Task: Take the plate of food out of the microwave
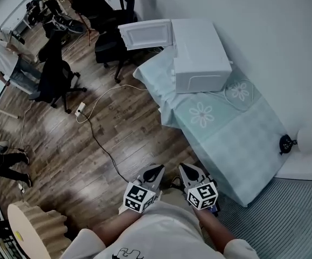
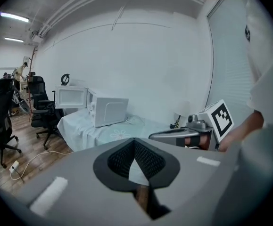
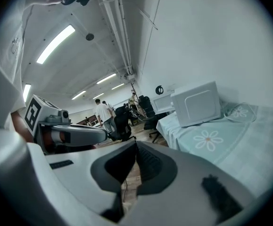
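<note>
Plate of food cannot be made out: the microwave (image 1: 199,53) shows only its white top and side, so its inside stays hidden, perhaps with the plate there. Its door (image 1: 145,34) swings wide open. The microwave stands on a cloth-covered table (image 1: 226,134). Well away from the microwave, the left gripper (image 1: 153,171) and right gripper (image 1: 189,171) sit side by side, both with jaws closed on nothing.

Left claw (image 1: 152,170) and right claw (image 1: 189,169), side by side at 6 o'clock in the head view, both pointing toward 12 o'clock. Jaws of each are closed tip to tip.
</note>
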Demonstrator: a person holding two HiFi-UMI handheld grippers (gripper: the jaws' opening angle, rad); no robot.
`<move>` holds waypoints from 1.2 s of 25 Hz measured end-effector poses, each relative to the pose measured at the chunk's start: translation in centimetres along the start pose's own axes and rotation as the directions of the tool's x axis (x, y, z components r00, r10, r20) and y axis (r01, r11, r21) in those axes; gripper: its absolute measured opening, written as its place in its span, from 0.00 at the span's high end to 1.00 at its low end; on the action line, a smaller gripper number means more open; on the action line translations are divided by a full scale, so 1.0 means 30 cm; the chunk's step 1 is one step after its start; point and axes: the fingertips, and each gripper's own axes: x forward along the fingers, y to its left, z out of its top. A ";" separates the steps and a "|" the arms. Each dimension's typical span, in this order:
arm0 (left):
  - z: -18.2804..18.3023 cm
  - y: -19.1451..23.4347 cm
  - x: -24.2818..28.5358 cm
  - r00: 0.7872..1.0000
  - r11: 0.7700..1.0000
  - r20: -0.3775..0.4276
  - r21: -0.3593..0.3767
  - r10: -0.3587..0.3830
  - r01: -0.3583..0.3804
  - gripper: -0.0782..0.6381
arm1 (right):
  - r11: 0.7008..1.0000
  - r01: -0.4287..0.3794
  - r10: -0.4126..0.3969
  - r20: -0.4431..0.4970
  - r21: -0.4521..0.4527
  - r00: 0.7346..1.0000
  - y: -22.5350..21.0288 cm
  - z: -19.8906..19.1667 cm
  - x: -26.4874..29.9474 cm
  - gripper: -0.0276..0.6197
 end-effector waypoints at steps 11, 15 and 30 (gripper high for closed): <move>0.114 0.552 -0.010 0.992 0.994 0.088 -0.075 0.090 -0.084 0.89 | 0.991 0.020 -0.027 -0.046 -0.129 0.999 0.062 0.149 0.479 0.94; 0.224 0.815 -0.047 0.990 0.997 0.126 -0.046 0.070 -0.064 0.89 | 0.990 0.026 -0.033 -0.053 -0.139 0.998 0.154 0.242 0.740 0.94; 0.424 1.451 0.134 0.996 0.998 0.078 -0.058 -0.029 0.034 0.89 | 0.982 0.142 -0.147 -0.034 -0.123 0.988 -0.005 0.542 1.383 0.94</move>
